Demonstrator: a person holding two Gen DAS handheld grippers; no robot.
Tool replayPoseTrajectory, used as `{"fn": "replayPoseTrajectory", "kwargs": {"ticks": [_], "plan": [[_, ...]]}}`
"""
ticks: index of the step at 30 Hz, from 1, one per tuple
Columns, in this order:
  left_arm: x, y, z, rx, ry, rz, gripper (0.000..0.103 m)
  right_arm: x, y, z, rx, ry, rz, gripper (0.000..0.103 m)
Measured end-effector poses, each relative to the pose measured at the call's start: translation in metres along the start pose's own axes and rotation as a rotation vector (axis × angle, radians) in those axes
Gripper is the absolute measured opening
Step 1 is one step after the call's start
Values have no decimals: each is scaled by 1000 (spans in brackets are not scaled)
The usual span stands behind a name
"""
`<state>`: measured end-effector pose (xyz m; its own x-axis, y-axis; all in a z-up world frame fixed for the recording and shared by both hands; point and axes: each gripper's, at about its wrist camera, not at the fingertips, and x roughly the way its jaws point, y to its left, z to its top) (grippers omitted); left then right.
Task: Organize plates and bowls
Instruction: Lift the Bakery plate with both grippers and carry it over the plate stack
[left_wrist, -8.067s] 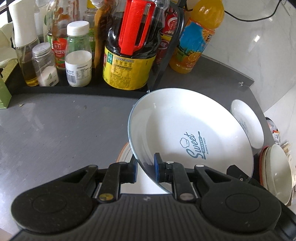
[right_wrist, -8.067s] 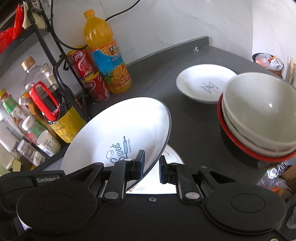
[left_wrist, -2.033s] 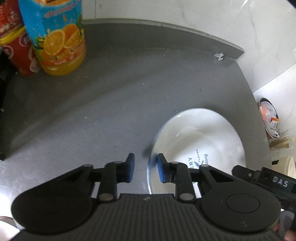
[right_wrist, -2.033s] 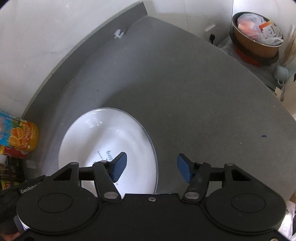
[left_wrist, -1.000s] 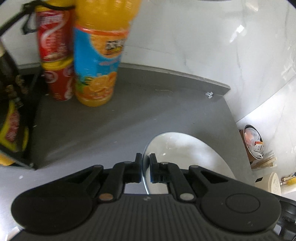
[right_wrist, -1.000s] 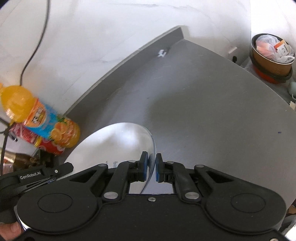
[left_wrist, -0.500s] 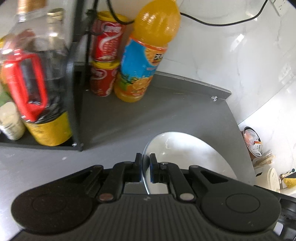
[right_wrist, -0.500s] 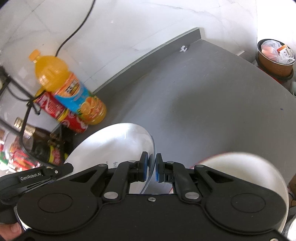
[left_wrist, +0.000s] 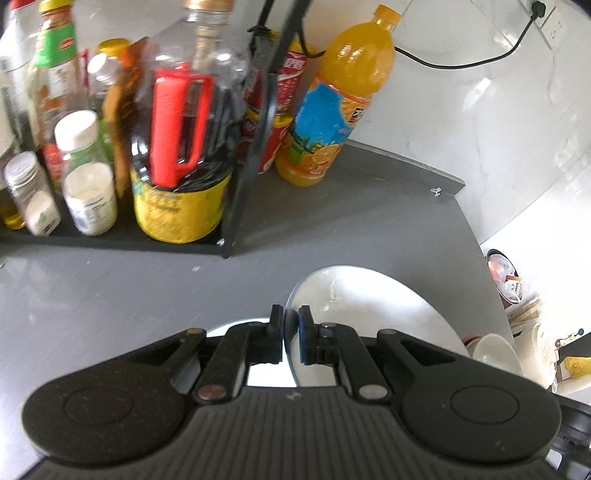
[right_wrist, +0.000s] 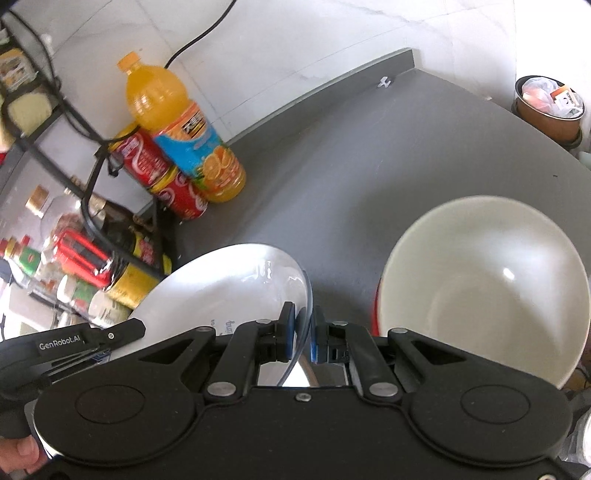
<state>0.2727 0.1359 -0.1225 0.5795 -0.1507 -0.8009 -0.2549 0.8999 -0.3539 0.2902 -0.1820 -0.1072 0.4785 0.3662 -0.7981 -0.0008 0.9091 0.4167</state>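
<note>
Counter (left_wrist: 110, 291): grey, in a corner of white marble wall, a black cable running up to a socket
Left gripper (left_wrist: 291, 334): nearly shut, blue pads pinching the left rim of the plate (left_wrist: 369, 306)
Right gripper (right_wrist: 302, 334): nearly shut too, clamped on the opposite, right rim of the plate (right_wrist: 229, 291)
Plate: white, blue-edged, held between both grippers, clear of the counter and tilted; some print just showing near the right gripper, too cut off to read
Second plate (left_wrist: 229, 326): pale edge showing under the left gripper, mostly hidden
Bowls (right_wrist: 487, 291): cream, stacked on a red-rimmed one, just right of the held plate; edge of the stack also seen in the left view (left_wrist: 493, 350)
Rack (left_wrist: 243, 177): black, back left on the counter, packed with jars and bottles, among them a big dark bottle with a red handle (left_wrist: 177, 147) and a yellow label
Cans (right_wrist: 162, 173): red, two stacked, beside the rack
Juice (left_wrist: 332, 110): orange bottle, upright, right of the cans, against the wall
Bin (right_wrist: 548, 107): brown, beyond the counter's far edge, holding rubbish
Hand (right_wrist: 18, 458): fingertips at the lower left of the right view, around the left grip
</note>
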Motion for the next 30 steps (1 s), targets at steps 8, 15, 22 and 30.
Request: {"fn": "replayPoseTrajectory", "kwargs": {"ticks": [8,15,22,30], "plan": [[-17,23,-19,-9,-4,16,6,-4,15,-29,-16,14,2,9],[-20,43,-33,-18,19,38,6,1,23,-52,-21,43,-1,9],[-17,60,-50,-23,46,55,6,10,25,-73,-21,76,-11,9],[-3,69,-60,-18,85,66,6,19,27,-89,-51,99,-44,10]]}}
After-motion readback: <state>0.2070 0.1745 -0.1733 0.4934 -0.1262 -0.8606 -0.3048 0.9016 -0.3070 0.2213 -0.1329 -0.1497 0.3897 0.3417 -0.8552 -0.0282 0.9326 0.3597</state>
